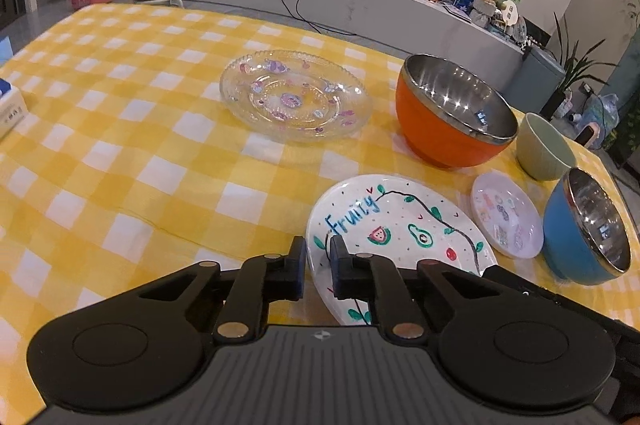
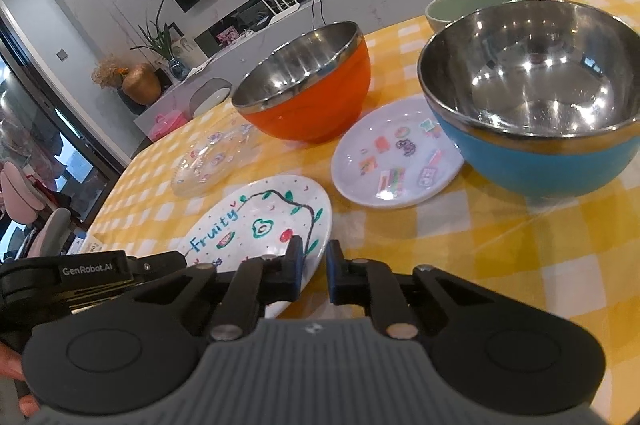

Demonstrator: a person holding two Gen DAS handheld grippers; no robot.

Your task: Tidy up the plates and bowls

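A table covered by a yellow-and-white checked cloth [image 1: 120, 153] is seen in both wrist views. The white ceramic plate lettered "Fruity" with painted fruit and a vine [image 1: 400, 229] lies at the near edge. The left gripper [image 1: 318, 265] is set astride that plate's near-left rim, one finger outside the rim and one over the plate, with a narrow gap between them; whether the rim is pinched cannot be told. The right gripper [image 2: 311, 267] is held at the plate's near-right rim [image 2: 276, 221], its fingers likewise narrowly parted, the left finger over the plate and the right over the cloth; no grip is visible.

A clear glass plate with pink and purple motifs [image 1: 294, 95] lies farther off, to the left. An orange bowl with a steel lining [image 1: 452, 113] stands far right of it. A small white plate with coloured stickers [image 1: 506, 215] lies just right of the lettered plate, between the orange bowl and a blue steel-lined bowl [image 1: 584, 229]. A pale green bowl [image 1: 542, 149] stands behind the blue one.
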